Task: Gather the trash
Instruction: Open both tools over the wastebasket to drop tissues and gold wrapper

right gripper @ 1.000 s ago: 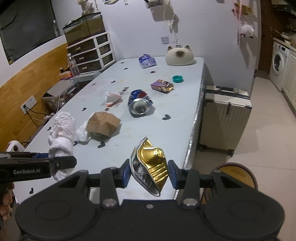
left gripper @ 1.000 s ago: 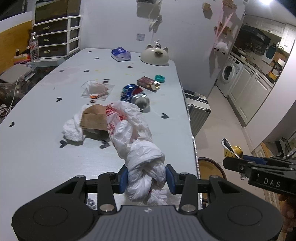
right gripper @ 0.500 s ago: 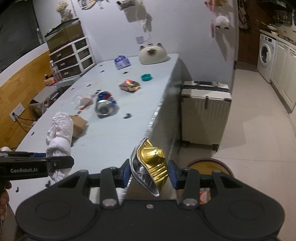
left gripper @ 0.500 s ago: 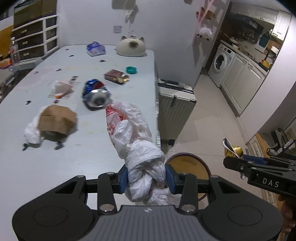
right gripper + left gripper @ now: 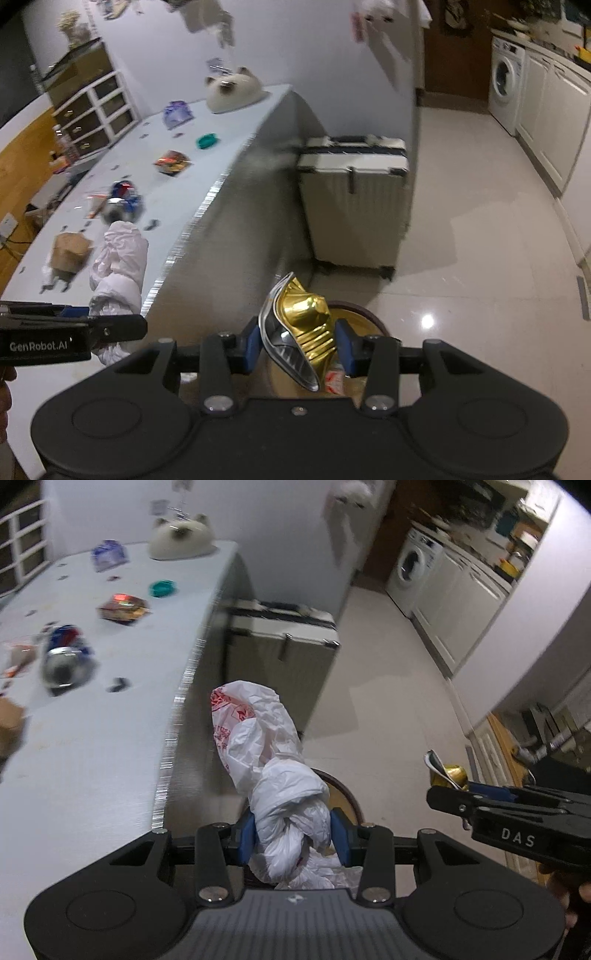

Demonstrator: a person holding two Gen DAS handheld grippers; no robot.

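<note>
My left gripper (image 5: pixel 293 836) is shut on a knotted white plastic bag (image 5: pixel 273 760) with red print, held past the table's right edge above a round brown bin (image 5: pixel 349 797). My right gripper (image 5: pixel 297 345) is shut on a crumpled gold foil wrapper (image 5: pixel 306 325), held over the same bin (image 5: pixel 369 317), which has scraps inside. The bag also shows at the left of the right wrist view (image 5: pixel 118 269). The wrapper shows at the right of the left wrist view (image 5: pixel 445 773).
On the pale table (image 5: pixel 92 738) lie a crushed blue can (image 5: pixel 64 659), a red snack packet (image 5: pixel 123 607), a teal lid (image 5: pixel 162 588), a brown paper piece (image 5: pixel 70 251) and a cat-shaped pot (image 5: pixel 183 539). A white suitcase (image 5: pixel 354 206) stands beside the table.
Both grippers have swung right, off the table top, to above the bin on the floor. Each keeps its hold on its piece of trash.
</note>
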